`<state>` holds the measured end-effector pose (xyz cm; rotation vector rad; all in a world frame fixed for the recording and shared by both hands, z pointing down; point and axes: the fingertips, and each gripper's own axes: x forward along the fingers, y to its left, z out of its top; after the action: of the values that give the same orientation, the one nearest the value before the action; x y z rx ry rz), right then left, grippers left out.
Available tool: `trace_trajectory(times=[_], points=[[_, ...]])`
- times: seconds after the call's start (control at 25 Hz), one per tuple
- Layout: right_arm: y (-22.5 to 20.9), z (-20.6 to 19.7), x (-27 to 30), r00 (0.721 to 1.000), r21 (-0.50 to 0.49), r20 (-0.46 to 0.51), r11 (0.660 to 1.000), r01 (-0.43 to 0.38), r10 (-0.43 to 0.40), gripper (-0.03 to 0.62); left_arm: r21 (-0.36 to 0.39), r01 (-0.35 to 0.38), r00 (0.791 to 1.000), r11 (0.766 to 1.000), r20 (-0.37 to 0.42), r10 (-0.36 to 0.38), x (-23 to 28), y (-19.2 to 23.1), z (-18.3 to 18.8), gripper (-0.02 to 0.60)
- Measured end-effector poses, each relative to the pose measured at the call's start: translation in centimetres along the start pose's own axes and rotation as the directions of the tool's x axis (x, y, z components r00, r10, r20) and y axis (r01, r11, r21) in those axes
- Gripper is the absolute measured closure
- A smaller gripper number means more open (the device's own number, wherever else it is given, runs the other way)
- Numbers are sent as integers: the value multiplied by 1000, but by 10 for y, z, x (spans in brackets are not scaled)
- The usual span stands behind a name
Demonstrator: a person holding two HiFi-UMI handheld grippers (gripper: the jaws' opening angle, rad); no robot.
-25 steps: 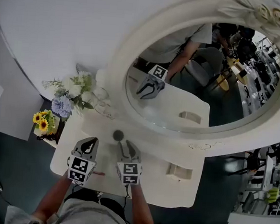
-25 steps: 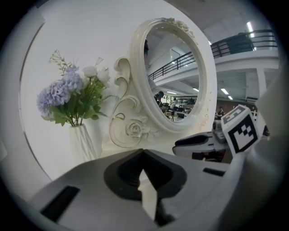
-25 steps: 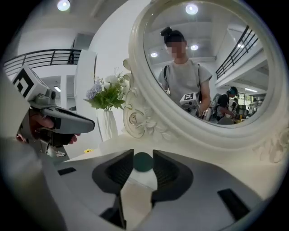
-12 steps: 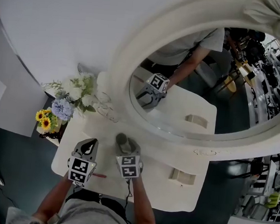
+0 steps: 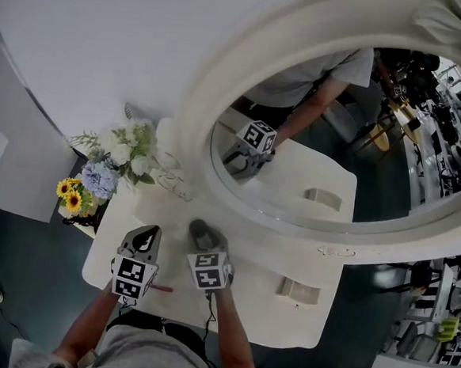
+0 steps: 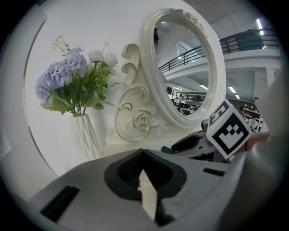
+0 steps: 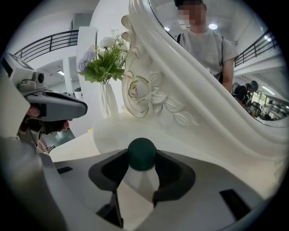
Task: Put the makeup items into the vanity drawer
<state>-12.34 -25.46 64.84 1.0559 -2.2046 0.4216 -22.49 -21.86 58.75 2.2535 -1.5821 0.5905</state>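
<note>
A small white bottle (image 7: 141, 179) with a round dark green cap (image 5: 197, 228) stands on the cream vanity top (image 5: 246, 288) below the mirror. My right gripper (image 5: 202, 236) reaches round it. Its jaws have just been closing, the cap sits between them, and both pads touch the cap's sides in the right gripper view. My left gripper (image 5: 149, 235) hovers to the left of it, apart from the bottle, its jaws together with only a thin slit between them and nothing held. A thin red stick (image 5: 163, 288) lies on the top near the left gripper's marker cube. No drawer shows.
A large oval mirror (image 5: 295, 176) in a carved cream frame rises right behind the bottle. A white vase of pale flowers (image 5: 125, 157) stands at the back left, sunflowers (image 5: 72, 198) lower left. A small cream box (image 5: 298, 289) sits on the top to the right.
The right gripper has moved forward and down so that its jaws now sit round the green-capped bottle, which earlier stood ahead of them. The left gripper has stayed in place.
</note>
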Motion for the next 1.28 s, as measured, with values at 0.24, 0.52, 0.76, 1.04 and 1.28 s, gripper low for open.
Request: trace_trajectory(times=[0.24,0.52,0.76,1.04,1.28], points=[[0,-2,2,1000,-17,0,1000,-13,13,422,0,-6,1000,1000,-1,6,-2,-1,0,581],[-9,-2,-6,999,13,32,999,33,-34,536,8,-6,1000,1000,10,6,-8,-3,3,581],[-10,8,-31,994,18,89,997,69,-70,536,31,14,999,999,42,-15,-14,-10,16,581],[-14,21,-86,975,58,174,990,130,-138,536,82,73,992,994,92,-80,-25,-37,41,581],[-28,19,-140,943,114,237,971,211,-232,536,144,154,978,978,116,-171,-29,-75,59,581]])
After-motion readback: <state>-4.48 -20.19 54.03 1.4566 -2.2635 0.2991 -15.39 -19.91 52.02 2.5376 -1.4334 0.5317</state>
